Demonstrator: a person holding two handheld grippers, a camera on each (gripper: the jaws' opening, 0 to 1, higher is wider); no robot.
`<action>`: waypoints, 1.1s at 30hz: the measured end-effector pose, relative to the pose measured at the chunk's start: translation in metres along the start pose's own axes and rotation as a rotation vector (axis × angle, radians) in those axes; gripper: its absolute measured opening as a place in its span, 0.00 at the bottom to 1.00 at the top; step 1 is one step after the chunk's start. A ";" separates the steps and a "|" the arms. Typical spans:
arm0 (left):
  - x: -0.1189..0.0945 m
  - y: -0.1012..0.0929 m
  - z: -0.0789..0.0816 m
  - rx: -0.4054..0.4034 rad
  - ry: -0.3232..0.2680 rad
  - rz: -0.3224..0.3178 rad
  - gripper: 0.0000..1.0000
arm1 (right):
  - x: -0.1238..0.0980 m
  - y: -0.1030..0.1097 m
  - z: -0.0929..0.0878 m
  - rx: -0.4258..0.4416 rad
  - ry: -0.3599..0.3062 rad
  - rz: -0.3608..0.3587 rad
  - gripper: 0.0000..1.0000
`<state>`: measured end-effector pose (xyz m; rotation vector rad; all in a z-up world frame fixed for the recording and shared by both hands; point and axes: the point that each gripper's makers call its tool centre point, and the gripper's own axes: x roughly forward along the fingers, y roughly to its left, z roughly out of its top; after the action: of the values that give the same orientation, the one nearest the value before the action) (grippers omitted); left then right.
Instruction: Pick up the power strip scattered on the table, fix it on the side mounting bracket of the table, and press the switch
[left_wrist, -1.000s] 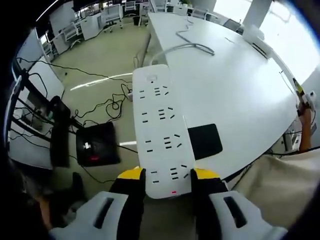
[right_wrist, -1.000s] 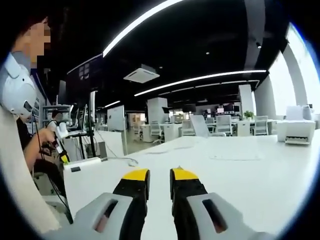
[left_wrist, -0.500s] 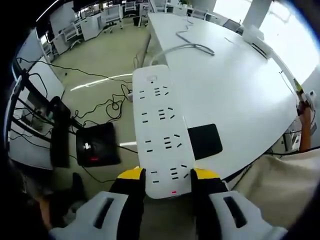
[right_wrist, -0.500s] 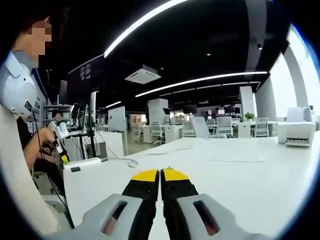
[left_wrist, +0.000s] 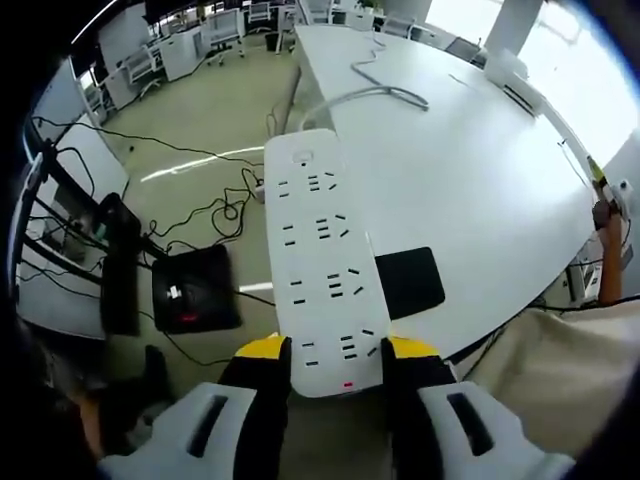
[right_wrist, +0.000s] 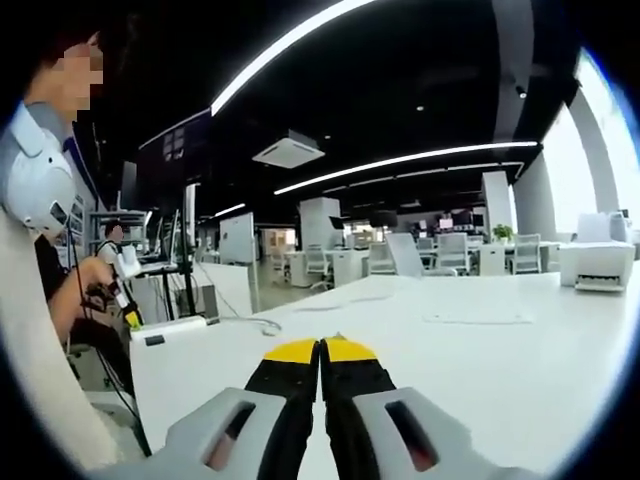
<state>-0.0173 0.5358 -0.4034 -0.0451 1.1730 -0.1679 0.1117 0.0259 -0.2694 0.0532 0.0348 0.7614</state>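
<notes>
In the left gripper view I see my left gripper (left_wrist: 336, 350) clamped on the near end of the power strip (left_wrist: 322, 258). Its two yellow-tipped jaws press on the two long sides of the strip. The strip is a long white bar with rounded corners. It runs from the jaws toward 12 o'clock, a little tilted to 11. On its face I count several rows of socket holes, a round switch (left_wrist: 303, 158) at the far end, and a small red mark (left_wrist: 347, 383) at the near end between the jaws. The strip is held in the air, above the edge of the white table (left_wrist: 480, 180), with the floor at its 9 o'clock side. A black pad (left_wrist: 412, 281) lies on the table just at 3 o'clock of the strip. A grey cable (left_wrist: 375, 88) curls on the table at 12 o'clock.

In the right gripper view my right gripper (right_wrist: 320, 348) is closed with nothing inside, its yellow tips touching, and it points across the white table top. At 9 o'clock there I see the strip again, small, in the other gripper (right_wrist: 128, 312).
</notes>
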 end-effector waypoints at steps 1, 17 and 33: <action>0.000 0.000 0.000 0.000 0.001 0.000 0.41 | 0.000 0.000 0.000 0.000 0.000 0.000 0.00; 0.000 -0.001 0.000 0.001 0.016 0.002 0.41 | -0.003 -0.003 0.004 0.000 -0.005 -0.008 0.00; 0.000 -0.001 0.000 -0.001 0.018 0.001 0.41 | 0.005 -0.005 0.020 -0.019 -0.004 -0.012 0.00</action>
<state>-0.0176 0.5351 -0.4036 -0.0435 1.1906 -0.1670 0.1201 0.0251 -0.2500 0.0362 0.0238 0.7497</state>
